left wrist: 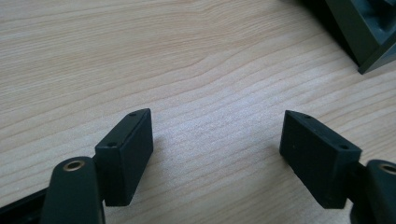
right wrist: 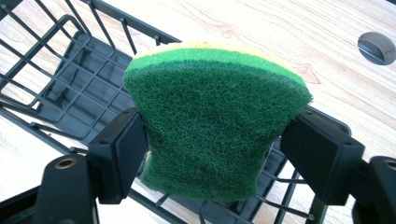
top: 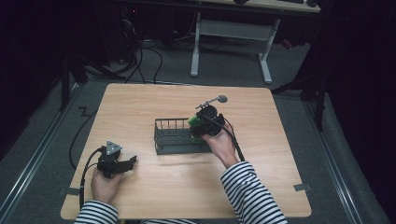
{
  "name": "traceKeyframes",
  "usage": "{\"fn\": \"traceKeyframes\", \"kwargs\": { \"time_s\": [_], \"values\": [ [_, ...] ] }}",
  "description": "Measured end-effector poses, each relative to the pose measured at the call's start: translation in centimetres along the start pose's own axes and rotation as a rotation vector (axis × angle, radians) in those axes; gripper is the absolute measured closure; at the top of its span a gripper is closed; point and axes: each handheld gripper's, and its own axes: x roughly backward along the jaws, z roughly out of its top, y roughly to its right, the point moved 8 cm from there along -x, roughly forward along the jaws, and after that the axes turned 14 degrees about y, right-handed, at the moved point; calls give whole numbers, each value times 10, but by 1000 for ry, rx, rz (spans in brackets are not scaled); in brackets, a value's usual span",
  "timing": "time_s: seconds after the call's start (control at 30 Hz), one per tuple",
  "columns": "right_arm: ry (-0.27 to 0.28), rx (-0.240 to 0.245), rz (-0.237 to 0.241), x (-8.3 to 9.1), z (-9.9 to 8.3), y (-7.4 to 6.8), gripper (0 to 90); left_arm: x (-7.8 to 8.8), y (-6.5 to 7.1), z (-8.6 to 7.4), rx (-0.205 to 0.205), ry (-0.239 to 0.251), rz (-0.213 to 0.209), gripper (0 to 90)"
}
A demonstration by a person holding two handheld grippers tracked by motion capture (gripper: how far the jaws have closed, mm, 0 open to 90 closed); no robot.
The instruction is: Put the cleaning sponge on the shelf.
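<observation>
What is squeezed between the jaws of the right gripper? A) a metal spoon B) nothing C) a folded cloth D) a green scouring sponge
D: in the right gripper view the right gripper pinches a green scouring sponge above the wire basket.

Sponge (right wrist: pixel 215 126), green scouring face toward you, yellow layer behind, pinched in at its sides, upright over the right end of your dark wire basket (top: pixel 169 138), seemingly clear of its floor.

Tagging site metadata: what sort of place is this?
Probably a lab or recording room, not a kitchen: a bare wooden table on grey carpet, loose cables on the floor, and a height-adjustable desk behind in darkness.
</observation>
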Motion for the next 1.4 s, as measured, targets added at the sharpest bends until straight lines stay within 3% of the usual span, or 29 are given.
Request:
{"fn": "traceKeyframes", "kwargs": {
  "time_s": [0.27, 0.53, 0.87, 1.03, 1.4],
  "values": [
    [-11, -1, 17, -4, -1, -1, 187, 0, 0, 0, 0, 0, 0, 263],
    [37, -22, 38, 4, 0, 2, 181, 0, 0, 0, 0, 0, 2, 264],
    [131, -57, 40, 28, 3, 21, 209, 0, 0, 0, 0, 0, 2, 264],
    [186, -62, 26, 45, 1, 34, 285, 0, 0, 0, 0, 0, 2, 264],
    [225, -99, -9, 73, -14, 60, 334, 0, 0, 0, -1, -1, 4, 264]
  ]
}}
